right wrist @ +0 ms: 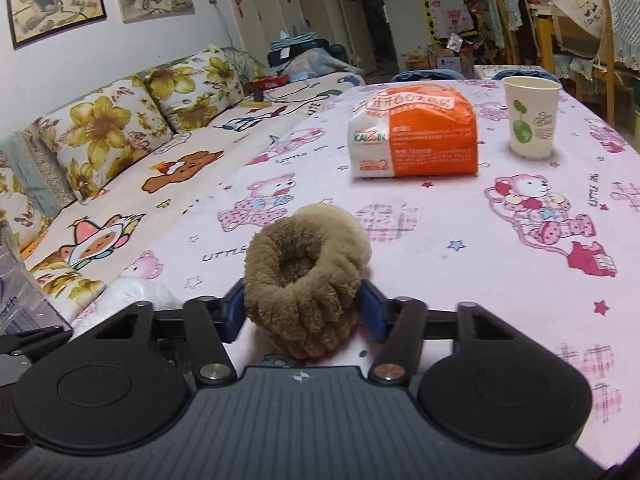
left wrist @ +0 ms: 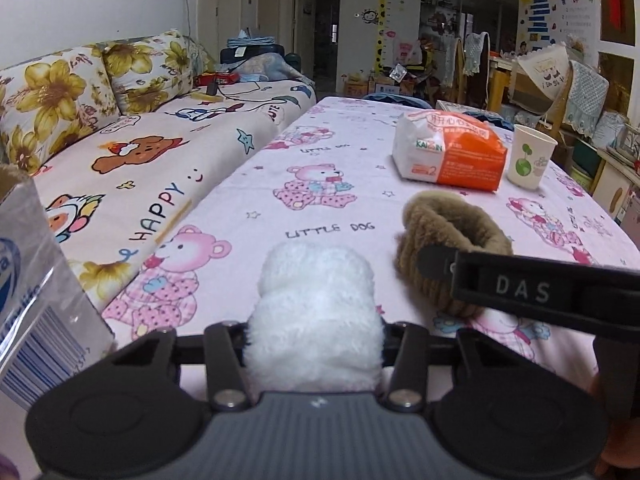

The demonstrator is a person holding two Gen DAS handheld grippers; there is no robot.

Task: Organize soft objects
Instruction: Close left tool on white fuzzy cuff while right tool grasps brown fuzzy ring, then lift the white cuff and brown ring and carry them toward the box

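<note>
Your left claw (left wrist: 314, 334) is clamped on the white plush scrunchie (left wrist: 316, 312); your right claw (right wrist: 302, 312) is clamped on the brown plush scrunchie (right wrist: 306, 264). Both scrunchies sit at the counter (right wrist: 480, 280), not yet stowed. A cardboard box (left wrist: 36, 280) stands left of your left claw.

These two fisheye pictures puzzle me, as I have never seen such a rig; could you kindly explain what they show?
A person holds a two-finger tool in each hand, each with its own camera looking along the fingers. In the left view, the left hand-held gripper squeezes a white plush piece. In the right view, the right hand-held gripper clamps a brown plush ring. Both sit over a pink bear-print tablecloth, with an orange-and-white pack and a paper cup beyond.
</note>
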